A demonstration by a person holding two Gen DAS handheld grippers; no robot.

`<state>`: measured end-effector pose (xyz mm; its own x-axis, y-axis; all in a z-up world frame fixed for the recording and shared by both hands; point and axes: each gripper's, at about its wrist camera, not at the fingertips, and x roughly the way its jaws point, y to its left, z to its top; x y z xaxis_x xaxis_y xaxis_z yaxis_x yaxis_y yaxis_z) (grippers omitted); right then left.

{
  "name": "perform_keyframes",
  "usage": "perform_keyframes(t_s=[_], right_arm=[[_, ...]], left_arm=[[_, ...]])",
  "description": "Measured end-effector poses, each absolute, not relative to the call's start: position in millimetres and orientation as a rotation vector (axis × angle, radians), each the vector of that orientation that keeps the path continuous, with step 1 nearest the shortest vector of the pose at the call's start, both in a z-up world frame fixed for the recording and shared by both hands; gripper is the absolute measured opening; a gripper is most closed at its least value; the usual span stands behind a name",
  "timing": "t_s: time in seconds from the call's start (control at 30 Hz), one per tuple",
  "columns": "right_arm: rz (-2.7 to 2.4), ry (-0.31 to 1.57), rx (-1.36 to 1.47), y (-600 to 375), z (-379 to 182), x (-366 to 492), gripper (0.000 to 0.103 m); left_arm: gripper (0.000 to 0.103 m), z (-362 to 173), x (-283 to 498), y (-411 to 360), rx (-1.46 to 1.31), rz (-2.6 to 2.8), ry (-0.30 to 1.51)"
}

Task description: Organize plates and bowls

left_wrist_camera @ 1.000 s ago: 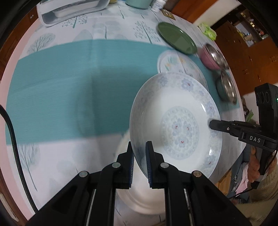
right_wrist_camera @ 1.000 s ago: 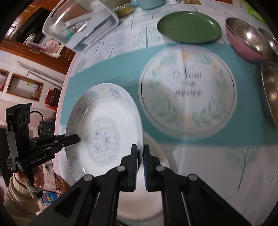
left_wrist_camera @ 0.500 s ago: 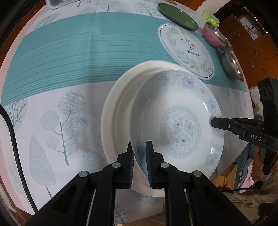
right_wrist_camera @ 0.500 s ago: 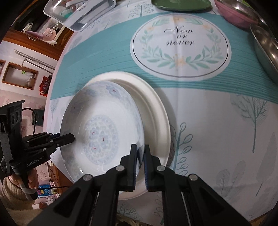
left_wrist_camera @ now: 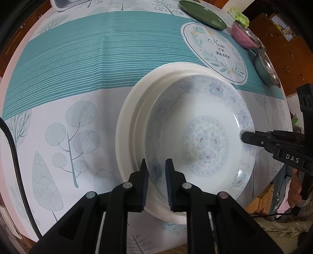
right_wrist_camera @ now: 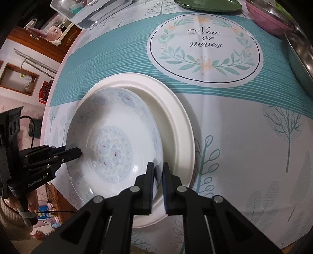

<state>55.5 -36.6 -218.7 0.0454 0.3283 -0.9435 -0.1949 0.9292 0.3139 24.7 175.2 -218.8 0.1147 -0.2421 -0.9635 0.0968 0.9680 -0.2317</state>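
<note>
Your flowered bowl sat nested in the larger white plate near the front edge of the bench, pushed toward one side of the plate so that only a crescent of the white rim showed. Your left gripper straddled the bowl's near rim with its fingers parting, a gap showing on both sides of the rim, so it no longer pinched. Your right gripper had its fingers nearly together on the opposite rim; the pads hid the contact, so you could not tell for certain whether they pressed the bowl. At the far side, the green plate, the pink bowl and a steel-lined bowl were squeezed by the lens edge, and the clear tray was cut off. Your hand was mostly hidden behind the handle.
</note>
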Motion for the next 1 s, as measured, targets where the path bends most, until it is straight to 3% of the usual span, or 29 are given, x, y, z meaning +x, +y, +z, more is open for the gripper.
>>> perform_keyframes(t_s=[0.2,0.27,0.43,1.0], right_arm=[[0.380,1.437,0.034,-32.0,-211.8,52.0,0.010],[0.379,1.428,0.028,-31.0,-209.4,51.5,0.013],[0.381,1.395,0.019,-31.3,-199.7,48.4,0.024],[0.350,1.334,0.002,-40.5,-168.5,37.7,0.024]], left_arm=[[0.047,-199.8,22.1,174.5,-0.100,-0.226,1.354],[0.050,-193.2,20.8,175.2,-0.088,-0.217,1.331],[0.057,-182.0,18.9,174.4,-0.102,-0.220,1.311],[0.060,-126.0,12.3,152.7,-0.070,-0.313,1.209]])
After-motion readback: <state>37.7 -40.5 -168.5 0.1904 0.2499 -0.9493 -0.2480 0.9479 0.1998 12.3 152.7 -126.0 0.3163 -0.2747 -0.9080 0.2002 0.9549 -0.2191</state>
